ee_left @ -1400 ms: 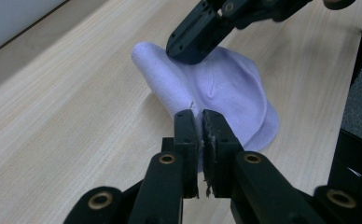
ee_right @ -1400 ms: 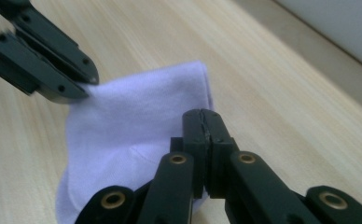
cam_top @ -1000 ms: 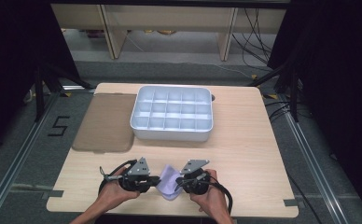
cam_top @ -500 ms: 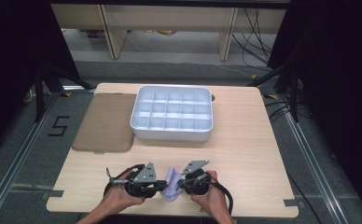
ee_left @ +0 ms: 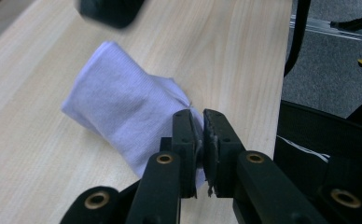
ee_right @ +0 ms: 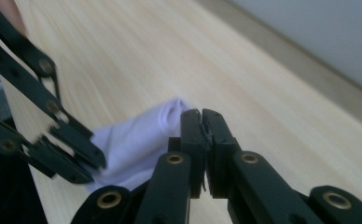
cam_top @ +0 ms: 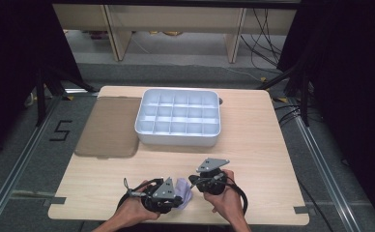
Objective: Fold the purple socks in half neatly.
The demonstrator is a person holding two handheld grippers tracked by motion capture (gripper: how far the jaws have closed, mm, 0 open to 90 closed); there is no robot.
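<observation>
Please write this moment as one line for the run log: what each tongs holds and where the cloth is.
left tongs: shut on white cloth | right tongs: shut on same cloth | cloth: near table front edge | compartment tray: untouched

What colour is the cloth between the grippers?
Pale lavender cloth, plain with a fine ribbed weave; the left gripper view shows it best.

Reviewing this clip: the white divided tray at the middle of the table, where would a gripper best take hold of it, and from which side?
Probably the near long rim of the tray, approached from above on the person's side. The thin upright wall suits two narrow jaws, one going into a compartment and one outside. That edge faces both grippers, and the brown mat lies along the tray's left side.
</observation>
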